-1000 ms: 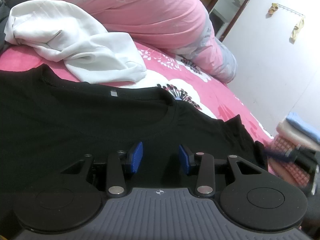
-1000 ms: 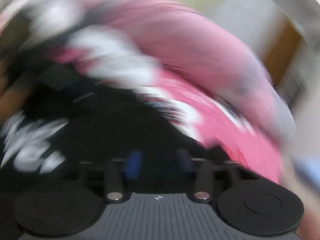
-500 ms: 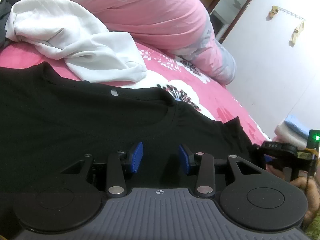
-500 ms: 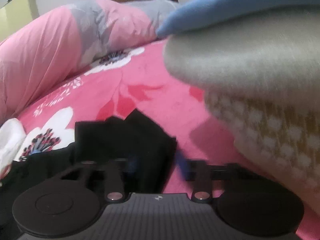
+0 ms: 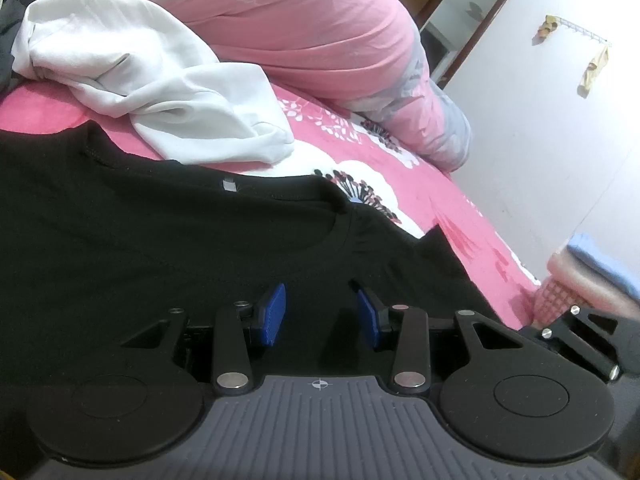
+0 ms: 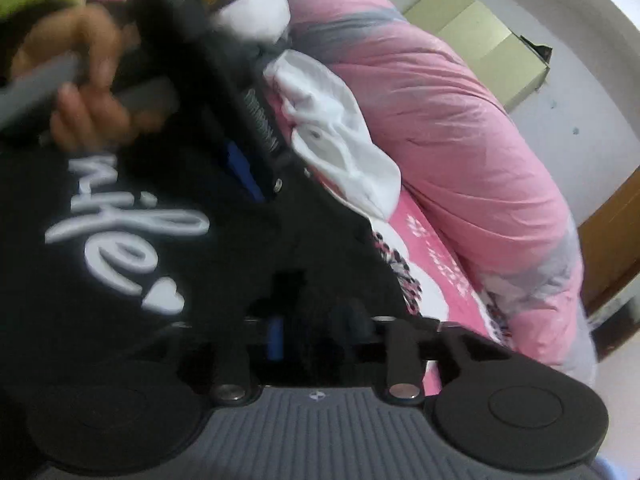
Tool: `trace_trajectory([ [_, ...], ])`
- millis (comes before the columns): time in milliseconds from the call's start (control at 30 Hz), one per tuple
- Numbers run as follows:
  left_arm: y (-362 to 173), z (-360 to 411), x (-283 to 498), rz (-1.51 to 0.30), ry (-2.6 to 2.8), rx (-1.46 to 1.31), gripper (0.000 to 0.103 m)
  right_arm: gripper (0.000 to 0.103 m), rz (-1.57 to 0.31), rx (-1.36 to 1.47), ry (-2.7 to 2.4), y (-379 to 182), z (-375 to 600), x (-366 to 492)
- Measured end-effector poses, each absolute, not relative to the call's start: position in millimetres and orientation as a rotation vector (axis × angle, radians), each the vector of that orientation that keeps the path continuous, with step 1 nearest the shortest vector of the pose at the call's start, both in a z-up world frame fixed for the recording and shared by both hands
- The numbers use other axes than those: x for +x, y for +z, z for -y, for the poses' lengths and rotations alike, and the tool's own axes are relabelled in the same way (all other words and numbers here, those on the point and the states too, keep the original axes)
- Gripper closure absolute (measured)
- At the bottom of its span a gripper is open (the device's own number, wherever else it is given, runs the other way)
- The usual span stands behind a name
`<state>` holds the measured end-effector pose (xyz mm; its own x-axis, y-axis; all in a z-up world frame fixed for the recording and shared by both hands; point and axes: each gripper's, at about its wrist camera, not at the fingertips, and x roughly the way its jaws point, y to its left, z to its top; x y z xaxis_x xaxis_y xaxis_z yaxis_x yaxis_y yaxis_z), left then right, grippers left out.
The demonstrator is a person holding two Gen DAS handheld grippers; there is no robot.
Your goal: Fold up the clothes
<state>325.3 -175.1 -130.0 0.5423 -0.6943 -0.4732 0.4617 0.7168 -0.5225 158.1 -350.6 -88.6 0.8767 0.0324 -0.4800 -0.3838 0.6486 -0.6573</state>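
Left tongs (image 5: 320,312) gape, right tongs (image 6: 314,326) just widened amid black shirt (image 5: 160,240) on pink bedsheet (image 5: 440,200).

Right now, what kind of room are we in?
Most likely a bedroom in a home. The black T-shirt lies on a bed with a pink floral sheet, a rolled pink quilt lies behind it, and a wooden door frame stands in the white wall.

Right tongs (image 6: 316,330) now over black shirt (image 6: 120,280)
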Motion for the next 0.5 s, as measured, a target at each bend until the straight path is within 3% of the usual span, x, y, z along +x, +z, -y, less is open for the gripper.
trace_trajectory([
  [267,-105,174,325,-0.729,-0.693,-0.347,0.062,0.061,-0.428,-0.202,0.195,-24,434,120],
  [367,-87,193,319,-0.709,-0.705,-0.233,0.062,0.062,-0.445,-0.111,0.180,-19,458,117],
  [500,-79,225,321,-0.714,-0.724,-0.133,0.062,0.063,-0.492,-0.193,0.240,-25,450,111],
])
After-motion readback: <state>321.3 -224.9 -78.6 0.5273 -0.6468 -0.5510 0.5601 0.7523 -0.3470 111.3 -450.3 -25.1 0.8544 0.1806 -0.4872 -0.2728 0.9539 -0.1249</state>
